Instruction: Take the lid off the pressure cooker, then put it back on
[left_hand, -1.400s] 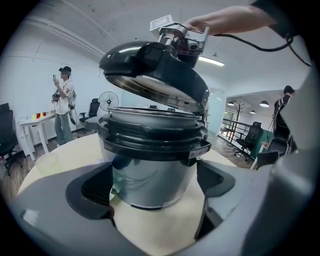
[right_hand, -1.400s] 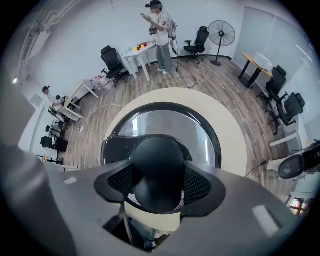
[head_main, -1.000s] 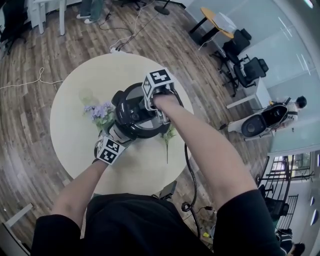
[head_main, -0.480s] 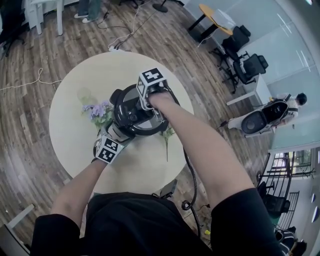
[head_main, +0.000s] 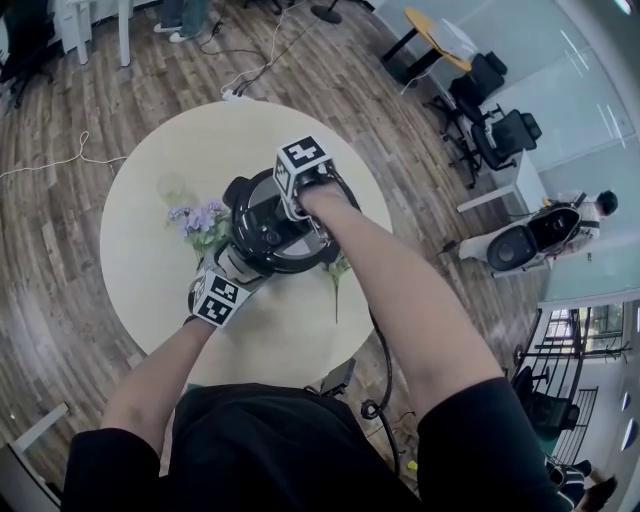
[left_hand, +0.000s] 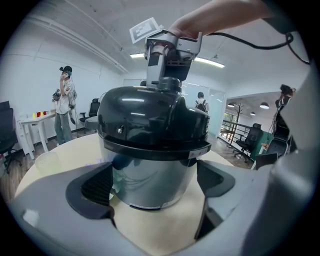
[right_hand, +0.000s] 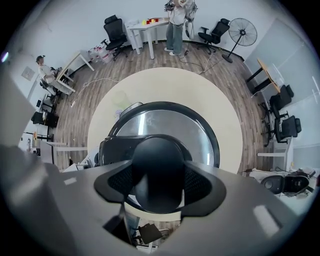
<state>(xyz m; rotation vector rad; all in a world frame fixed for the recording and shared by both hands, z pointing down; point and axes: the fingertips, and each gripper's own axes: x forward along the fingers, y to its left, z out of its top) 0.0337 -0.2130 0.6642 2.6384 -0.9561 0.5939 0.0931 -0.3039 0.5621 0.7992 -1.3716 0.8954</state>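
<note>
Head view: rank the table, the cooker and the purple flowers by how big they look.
1. table, by far the largest
2. cooker, though an arm covers part of it
3. flowers, the smallest
The cooker and flowers sit on the table, so nearness to the camera barely affects this order.

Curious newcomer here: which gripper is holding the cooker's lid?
The right gripper, clamped from above on the lid by its black knob; the left gripper holds the steel pot below.
</note>
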